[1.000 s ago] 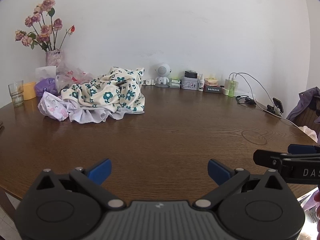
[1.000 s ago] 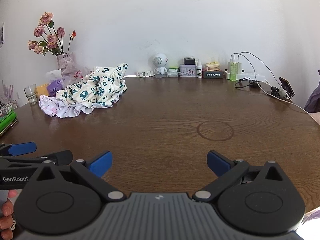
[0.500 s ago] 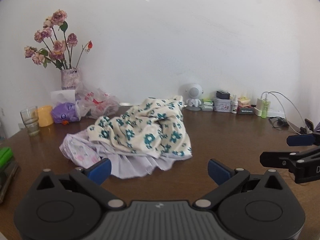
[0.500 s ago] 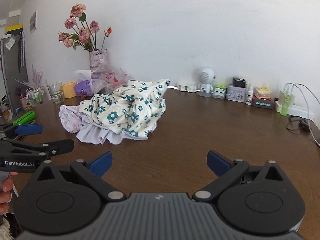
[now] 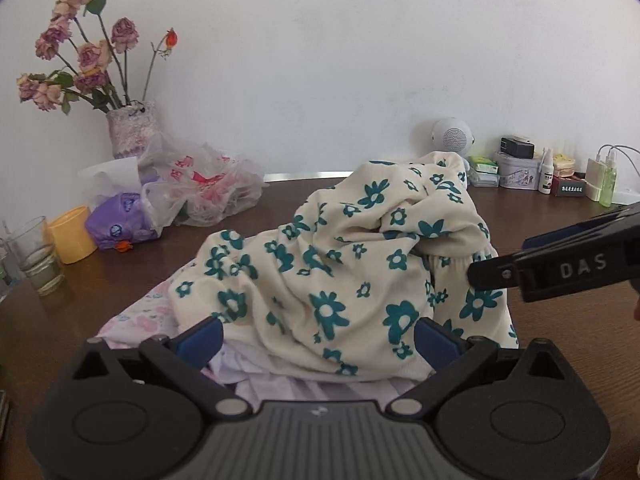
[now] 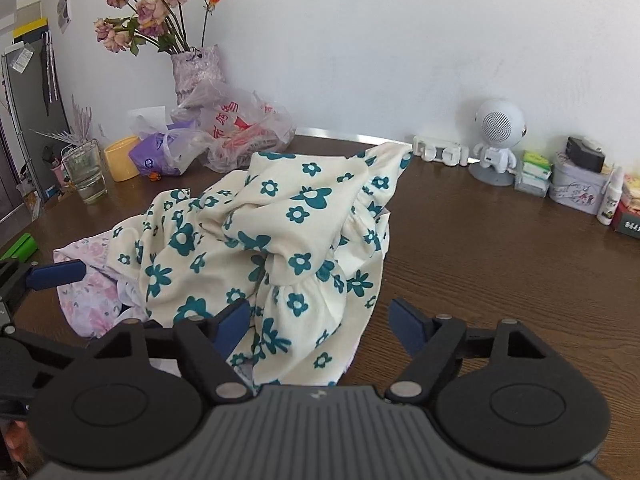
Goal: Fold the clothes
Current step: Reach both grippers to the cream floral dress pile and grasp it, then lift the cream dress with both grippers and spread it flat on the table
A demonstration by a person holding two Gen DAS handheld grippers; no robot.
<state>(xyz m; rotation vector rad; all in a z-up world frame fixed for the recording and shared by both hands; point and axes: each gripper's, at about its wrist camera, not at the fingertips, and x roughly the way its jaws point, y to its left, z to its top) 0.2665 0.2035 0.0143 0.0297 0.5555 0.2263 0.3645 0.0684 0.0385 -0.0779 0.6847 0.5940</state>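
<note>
A crumpled cream garment with teal flowers (image 5: 340,272) lies in a heap on the brown table (image 5: 568,328), on top of a pale pink floral garment (image 5: 136,312). Both also show in the right wrist view, the cream garment (image 6: 280,236) over the pink one (image 6: 84,292). My left gripper (image 5: 319,340) is open, its jaws either side of the heap's near edge. My right gripper (image 6: 320,322) is open, narrower than before, over the cream garment's near hem. Each gripper shows from the side in the other's view.
A vase of dried roses (image 5: 130,128), a plastic bag (image 5: 208,188), a purple pack (image 5: 120,220), a yellow cup (image 5: 72,234) and a glass (image 5: 38,256) stand at the back left. A white robot figure (image 6: 498,140), tins and bottles (image 6: 576,188) line the wall.
Both grippers have moved forward and left across the table, right up to the clothes heap. The right gripper's jaws have narrowed somewhat.
</note>
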